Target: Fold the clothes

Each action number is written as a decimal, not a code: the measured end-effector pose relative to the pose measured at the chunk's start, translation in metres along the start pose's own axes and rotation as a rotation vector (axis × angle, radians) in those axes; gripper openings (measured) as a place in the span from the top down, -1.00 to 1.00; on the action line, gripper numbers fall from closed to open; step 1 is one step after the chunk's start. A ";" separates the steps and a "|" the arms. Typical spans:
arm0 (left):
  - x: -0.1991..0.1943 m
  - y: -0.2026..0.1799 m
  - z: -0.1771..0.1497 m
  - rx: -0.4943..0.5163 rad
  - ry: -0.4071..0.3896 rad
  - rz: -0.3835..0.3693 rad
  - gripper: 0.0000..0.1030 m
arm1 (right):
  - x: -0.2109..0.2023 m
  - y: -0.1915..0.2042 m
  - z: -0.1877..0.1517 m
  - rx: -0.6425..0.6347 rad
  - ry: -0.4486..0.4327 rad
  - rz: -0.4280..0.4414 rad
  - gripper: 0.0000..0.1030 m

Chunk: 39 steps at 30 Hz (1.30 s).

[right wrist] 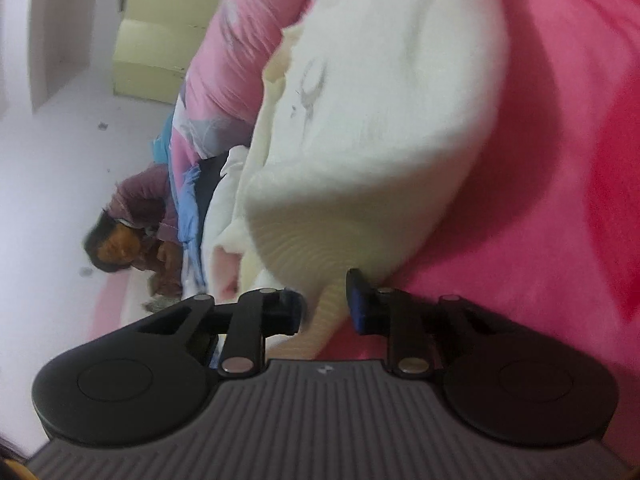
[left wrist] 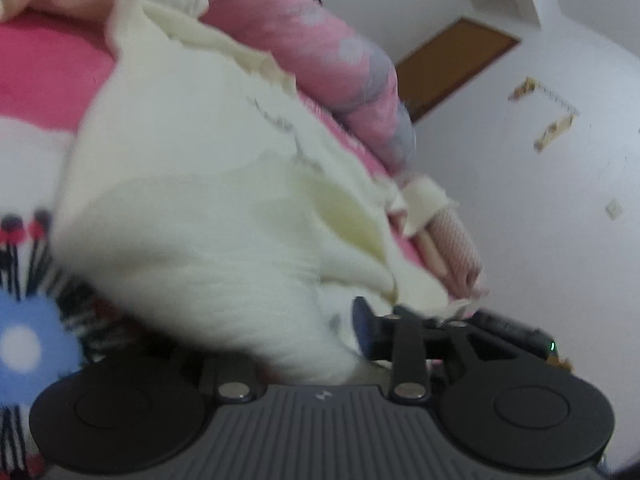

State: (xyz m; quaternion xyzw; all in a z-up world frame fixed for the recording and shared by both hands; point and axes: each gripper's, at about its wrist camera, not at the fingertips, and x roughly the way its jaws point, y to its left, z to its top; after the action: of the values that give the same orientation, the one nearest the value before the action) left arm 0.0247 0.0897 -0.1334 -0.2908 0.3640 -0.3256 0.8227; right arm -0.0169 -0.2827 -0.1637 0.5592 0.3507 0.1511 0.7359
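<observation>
Cream knitted garment (left wrist: 208, 200) heaped on a bed under a bright pink blanket (left wrist: 40, 72), seen from two hand-held tools close above it. Blurred throughout.

From the left wrist: left tool (left wrist: 324, 332) low at the near edge of the bed, half buried under a thick fold of the cream knit. Only one blue pad (left wrist: 362, 328) showing, pressed against the cloth; the other hidden beneath the fold, so impossible to tell whether together or apart. Beyond the garment, a rolled pink quilt (left wrist: 320, 40) with pale patches along the far edge of the bed, then a white wall and a brown door (left wrist: 452, 64).

From the right wrist: right tool (right wrist: 325, 310) with its two blue pads (right wrist: 360, 308) drawn in close and clamped on the garment's ribbed hem (right wrist: 328, 312), which fills the narrow gap between them. Rest of the garment (right wrist: 380, 120) spread upward over the pink blanket (right wrist: 560, 160), a faint grey print on its front. Same pink quilt (right wrist: 240, 40) along the bed's far edge; a person in a purple top (right wrist: 140, 200) beside it; a pale yellow cabinet (right wrist: 160, 48) against the wall.
</observation>
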 end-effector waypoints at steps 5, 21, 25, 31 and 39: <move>0.012 0.002 0.001 -0.027 0.011 -0.015 0.03 | 0.000 -0.003 -0.004 0.118 0.071 -0.006 0.52; 0.002 -0.032 -0.001 0.129 -0.030 0.127 0.94 | 0.017 -0.015 0.005 0.063 -0.052 0.179 0.86; -0.023 -0.041 -0.005 0.145 -0.085 0.134 0.95 | -0.007 0.016 -0.007 -0.185 -0.093 0.304 0.97; -0.052 -0.064 -0.009 0.224 -0.132 0.126 0.95 | -0.030 0.049 -0.021 -0.397 -0.084 0.341 0.97; -0.073 -0.085 -0.032 0.274 -0.109 0.122 0.95 | -0.057 0.061 -0.034 -0.513 -0.069 0.328 0.97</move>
State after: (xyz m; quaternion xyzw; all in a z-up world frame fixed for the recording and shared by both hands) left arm -0.0659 0.0844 -0.0609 -0.1705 0.2878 -0.3053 0.8916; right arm -0.0703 -0.2730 -0.0913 0.4090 0.1810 0.3322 0.8304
